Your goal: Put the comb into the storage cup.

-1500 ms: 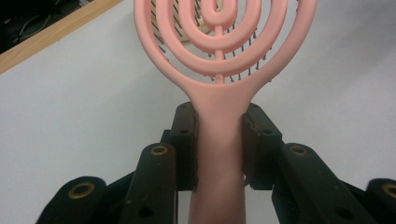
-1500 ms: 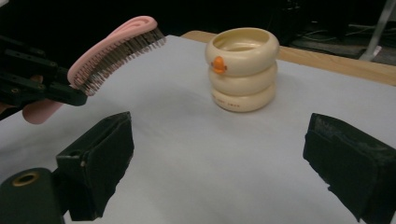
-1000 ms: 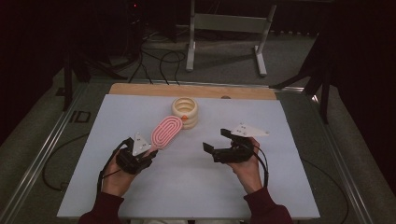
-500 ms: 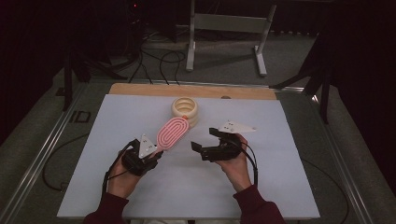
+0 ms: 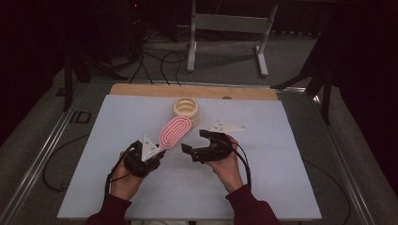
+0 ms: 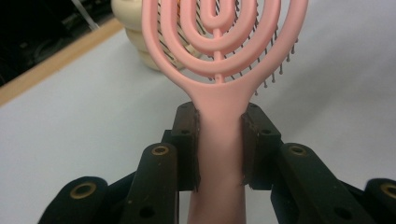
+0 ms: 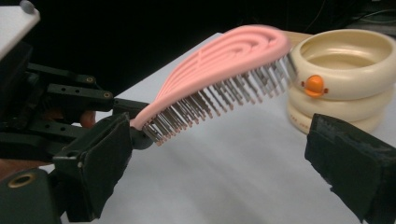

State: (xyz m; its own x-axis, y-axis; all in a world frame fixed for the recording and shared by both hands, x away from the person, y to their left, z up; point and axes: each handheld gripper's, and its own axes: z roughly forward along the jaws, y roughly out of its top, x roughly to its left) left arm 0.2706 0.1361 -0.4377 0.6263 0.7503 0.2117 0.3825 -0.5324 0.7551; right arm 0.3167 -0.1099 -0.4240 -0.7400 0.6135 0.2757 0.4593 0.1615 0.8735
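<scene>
In the left claw [image 6: 219,144]: unmarked pink hairbrush [image 6: 219,56]

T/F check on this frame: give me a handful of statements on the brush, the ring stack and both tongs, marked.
1. The left tongs are shut on the handle of the pink hairbrush. True.
2. The right tongs are clamped on the brush head. False: their jaws stand open, with nothing pressed between them.
3. The hairbrush lies flat on the table. False: it is held up off the surface, bristles facing down.
4. A cream ring stack with an orange knob stands beyond the brush tip. True.
5. The ring stack sits on the wooden strip at the far edge. False: it stands on the white tabletop.
</scene>
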